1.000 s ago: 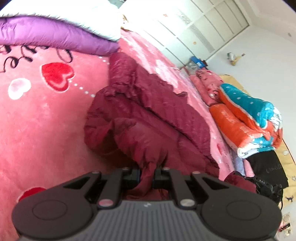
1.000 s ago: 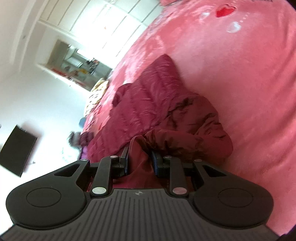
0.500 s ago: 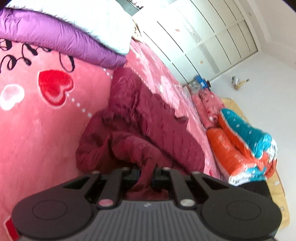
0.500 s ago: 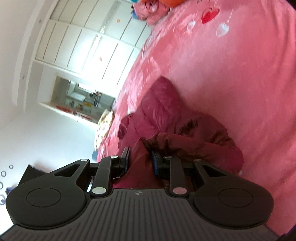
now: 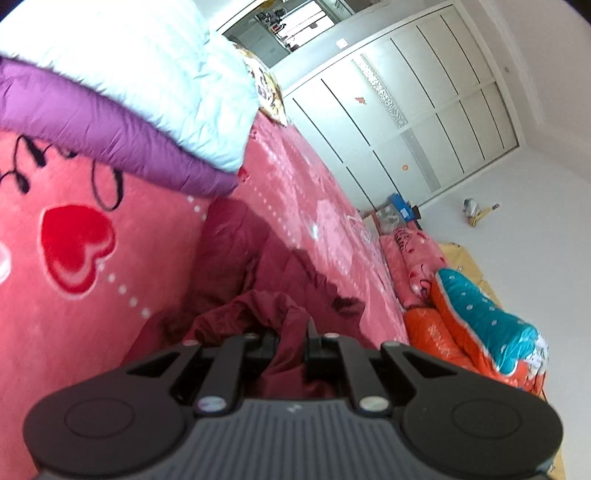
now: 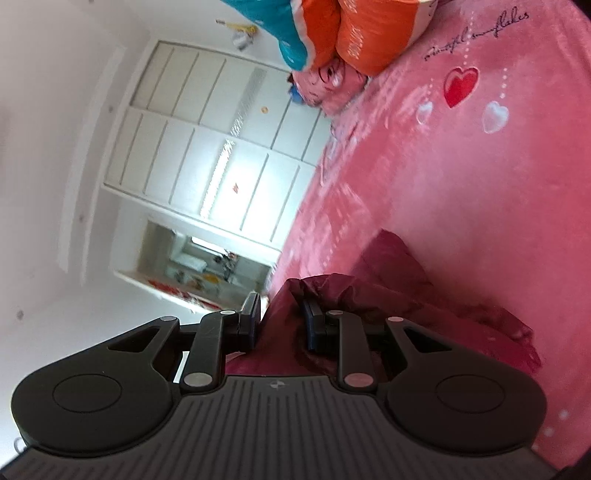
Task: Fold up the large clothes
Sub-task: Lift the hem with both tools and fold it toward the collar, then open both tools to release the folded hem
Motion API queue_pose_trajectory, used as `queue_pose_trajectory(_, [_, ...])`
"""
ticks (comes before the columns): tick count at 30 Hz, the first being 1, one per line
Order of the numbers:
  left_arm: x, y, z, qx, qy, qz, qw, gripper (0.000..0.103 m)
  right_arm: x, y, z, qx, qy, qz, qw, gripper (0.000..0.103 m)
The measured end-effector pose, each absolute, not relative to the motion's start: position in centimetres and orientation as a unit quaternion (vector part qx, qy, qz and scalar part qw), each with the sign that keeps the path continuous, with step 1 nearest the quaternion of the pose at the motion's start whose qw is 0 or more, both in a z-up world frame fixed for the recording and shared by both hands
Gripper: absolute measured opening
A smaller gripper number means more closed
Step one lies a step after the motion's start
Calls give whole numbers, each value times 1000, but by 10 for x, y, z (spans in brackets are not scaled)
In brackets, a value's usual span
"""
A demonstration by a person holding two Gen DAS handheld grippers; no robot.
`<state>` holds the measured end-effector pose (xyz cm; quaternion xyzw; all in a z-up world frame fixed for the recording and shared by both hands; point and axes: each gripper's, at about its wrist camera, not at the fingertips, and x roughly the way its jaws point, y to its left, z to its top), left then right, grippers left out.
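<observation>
Leftmost, left claw [image 5: 291,345] clamped tight on a bunched fold of the maroon padded coat [image 5: 236,251], presumably to lift one edge clear for folding over. Rightward, right claw [image 6: 280,323] likewise clamped on a thicker wad of it. Draped over the pink bed [image 5: 74,314], long axis running away from both claws towards the purple duvet [image 5: 110,125].

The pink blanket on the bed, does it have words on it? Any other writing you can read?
Black cursive on the pink fleece blanket: too blurred to read.
Large black letters on the same blanket: cut off, unreadable.
Faint print on the orange quilt: too blurred.
</observation>
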<state>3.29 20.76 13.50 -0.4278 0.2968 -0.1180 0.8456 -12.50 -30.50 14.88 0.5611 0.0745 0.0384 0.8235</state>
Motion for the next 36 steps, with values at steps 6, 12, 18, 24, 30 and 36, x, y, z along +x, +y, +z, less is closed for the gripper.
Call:
queue_pose_trajectory(6, [68, 199, 143, -407, 293, -111, 858, 7, -105, -307, 142, 571, 48, 33, 819, 30])
queue_pose_trajectory(12, [106, 191, 146, -399, 288, -97, 865, 7, -86, -310, 141, 563, 30, 41, 825, 30])
queue_pose_trajectory(18, [141, 182, 139, -382, 292, -79, 873, 8, -57, -310, 140, 535, 34, 45, 843, 30])
queue_pose_trajectory(24, [177, 174, 118, -366, 314, -51, 875, 8, -37, -314, 133, 503, 57, 38, 862, 30])
queue_pose_trajectory(30, [192, 167, 109, -349, 321, -37, 880, 12, -30, -323, 118, 507, 78, 18, 858, 45])
queue_pose_trajectory(36, [191, 171, 116, -352, 316, -30, 880, 19, -44, -326, 119, 516, 66, 6, 854, 89])
